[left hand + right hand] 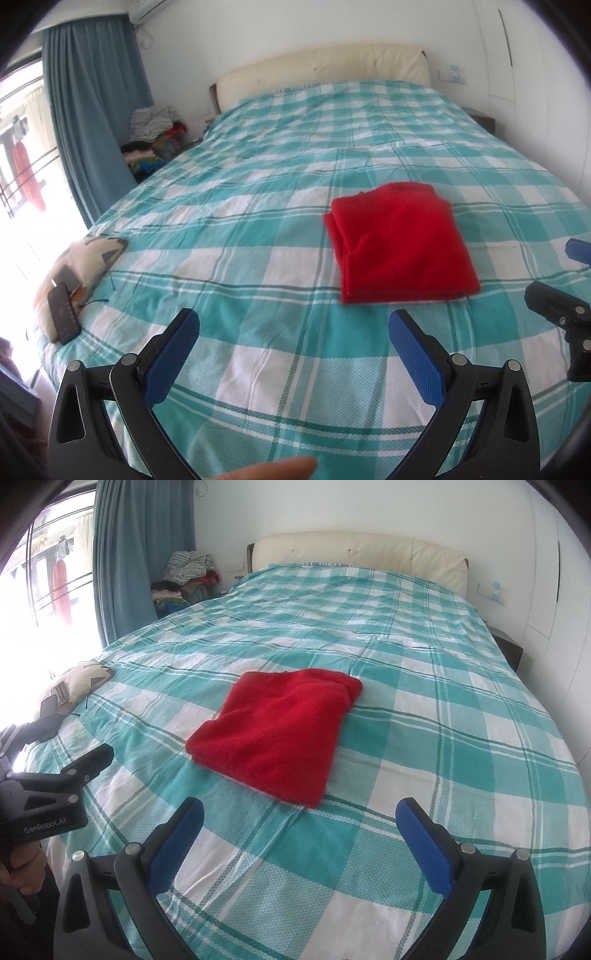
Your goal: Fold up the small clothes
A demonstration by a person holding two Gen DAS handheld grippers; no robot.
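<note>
A red garment (400, 242) lies folded into a compact rectangle on the teal and white checked bedspread (258, 229). It also shows in the right wrist view (280, 729). My left gripper (293, 319) is open and empty, held above the bed in front of and to the left of the garment. My right gripper (299, 812) is open and empty, just in front of the garment's near corner. Neither gripper touches the cloth. The right gripper's fingers (554, 306) show at the right edge of the left wrist view.
A patterned cushion (83, 266) with a dark phone (63, 314) on it lies at the bed's left edge. A cream headboard (325, 70) is at the far end. A pile of clothes (155, 136) sits by the blue curtain (92, 110). A dark nightstand (508, 648) is at the right.
</note>
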